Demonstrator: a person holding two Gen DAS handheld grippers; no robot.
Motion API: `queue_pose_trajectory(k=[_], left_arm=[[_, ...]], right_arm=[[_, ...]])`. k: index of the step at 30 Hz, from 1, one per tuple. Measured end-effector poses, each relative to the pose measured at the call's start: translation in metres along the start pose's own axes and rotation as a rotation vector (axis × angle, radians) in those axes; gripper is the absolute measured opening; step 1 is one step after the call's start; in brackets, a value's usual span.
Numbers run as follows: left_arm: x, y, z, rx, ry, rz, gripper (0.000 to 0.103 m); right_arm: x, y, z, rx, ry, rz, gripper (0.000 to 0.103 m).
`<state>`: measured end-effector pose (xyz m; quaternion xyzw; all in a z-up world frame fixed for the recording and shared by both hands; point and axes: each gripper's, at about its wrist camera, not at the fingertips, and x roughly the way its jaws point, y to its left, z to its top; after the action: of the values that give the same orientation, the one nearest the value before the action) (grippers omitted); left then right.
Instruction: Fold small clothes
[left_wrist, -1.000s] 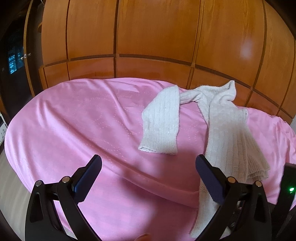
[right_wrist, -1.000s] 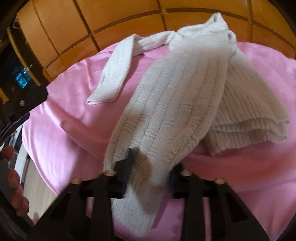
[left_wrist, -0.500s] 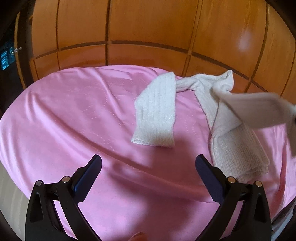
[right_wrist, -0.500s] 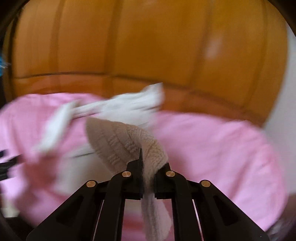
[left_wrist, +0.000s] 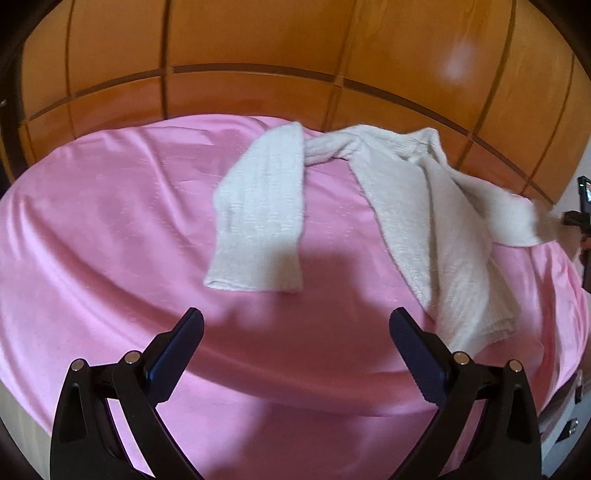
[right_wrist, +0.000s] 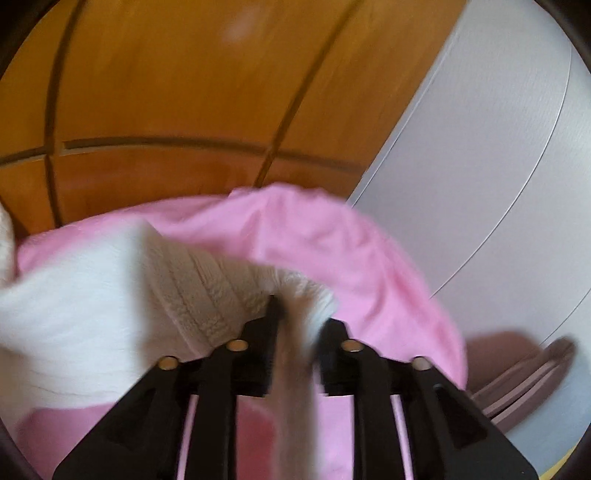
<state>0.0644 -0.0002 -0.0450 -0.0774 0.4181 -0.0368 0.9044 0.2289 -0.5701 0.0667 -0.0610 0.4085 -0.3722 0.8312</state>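
Note:
A cream knitted sweater (left_wrist: 436, 221) lies crumpled on the pink bedsheet (left_wrist: 110, 240). One sleeve (left_wrist: 262, 218) lies flat toward me, left of the body. My left gripper (left_wrist: 295, 332) is open and empty, hovering over the sheet in front of that sleeve's cuff. My right gripper (right_wrist: 299, 314) is shut on the other sleeve (right_wrist: 207, 288), which is lifted and stretched out to the right; in the left wrist view that sleeve (left_wrist: 517, 218) runs blurred toward the right edge.
A wooden panelled headboard (left_wrist: 258, 55) stands behind the bed. In the right wrist view a white wall (right_wrist: 498, 166) is at the right and brownish slippers (right_wrist: 517, 369) lie on the floor beyond the bed's edge.
My right gripper closed on the sleeve end, lifted it off the bed and swung it out to the right. The left gripper stayed open and shifted slightly forward.

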Motion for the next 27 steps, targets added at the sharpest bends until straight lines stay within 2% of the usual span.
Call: queue_pose_trajectory(k=[1,2,4,5,8,10,12,14,15,16,18,19,20,21,22,23,25,27], left_arm=[[0.003,-0.002,0.000,0.002,0.008,-0.007,0.100],[0.007,-0.003,0.000,0.001,0.021,-0.026,0.098],[0.015,-0.005,0.001,-0.004,0.046,-0.048,0.093],[0.018,-0.005,0.001,-0.007,0.053,-0.054,0.092],[0.026,-0.001,0.006,-0.035,0.071,-0.081,0.090],[0.031,0.001,0.009,-0.047,0.073,-0.092,0.088],[0.032,0.003,0.012,-0.051,0.070,-0.093,0.088],[0.034,0.007,0.015,-0.061,0.064,-0.094,0.085],[0.035,0.009,0.015,-0.067,0.066,-0.096,0.081],[0.038,0.011,0.016,-0.078,0.079,-0.102,0.073],[0.047,0.014,0.018,-0.106,0.120,-0.145,0.067],[0.051,0.015,0.018,-0.120,0.138,-0.165,0.060],[0.054,0.013,0.018,-0.126,0.153,-0.193,0.050],[0.058,0.010,0.018,-0.126,0.169,-0.234,0.045],[0.063,0.005,0.020,-0.123,0.187,-0.285,0.038],[0.066,0.001,0.020,-0.119,0.194,-0.309,0.036],[0.076,-0.015,0.023,-0.115,0.218,-0.406,0.036],[0.085,-0.032,0.025,-0.106,0.244,-0.453,0.036]], right_arm=[[-0.011,0.005,-0.010,0.019,-0.015,0.058,0.064],[-0.017,0.009,-0.015,0.026,-0.028,0.108,0.071],[-0.050,0.028,-0.043,0.015,-0.012,0.319,0.071],[-0.051,0.034,-0.048,0.020,0.014,0.407,0.071],[-0.093,0.075,-0.099,0.020,0.168,0.835,0.064],[-0.110,0.103,-0.129,0.011,0.264,1.030,0.059],[-0.127,0.140,-0.162,0.004,0.400,1.185,0.059],[-0.138,0.169,-0.185,0.043,0.475,1.277,0.059],[-0.142,0.186,-0.193,0.049,0.506,1.317,0.059],[-0.143,0.197,-0.197,0.076,0.523,1.333,0.059],[-0.147,0.215,-0.200,0.111,0.549,1.354,0.059],[-0.149,0.218,-0.199,0.101,0.536,1.339,0.041],[-0.151,0.220,-0.195,0.085,0.523,1.329,0.030],[-0.153,0.216,-0.188,0.075,0.503,1.325,0.010],[-0.156,0.208,-0.185,0.068,0.463,1.308,0.007],[-0.160,0.195,-0.172,0.056,0.398,1.285,0.007],[-0.161,0.166,-0.146,0.067,0.313,1.257,0.007],[-0.154,0.139,-0.128,0.083,0.243,1.205,0.007]])
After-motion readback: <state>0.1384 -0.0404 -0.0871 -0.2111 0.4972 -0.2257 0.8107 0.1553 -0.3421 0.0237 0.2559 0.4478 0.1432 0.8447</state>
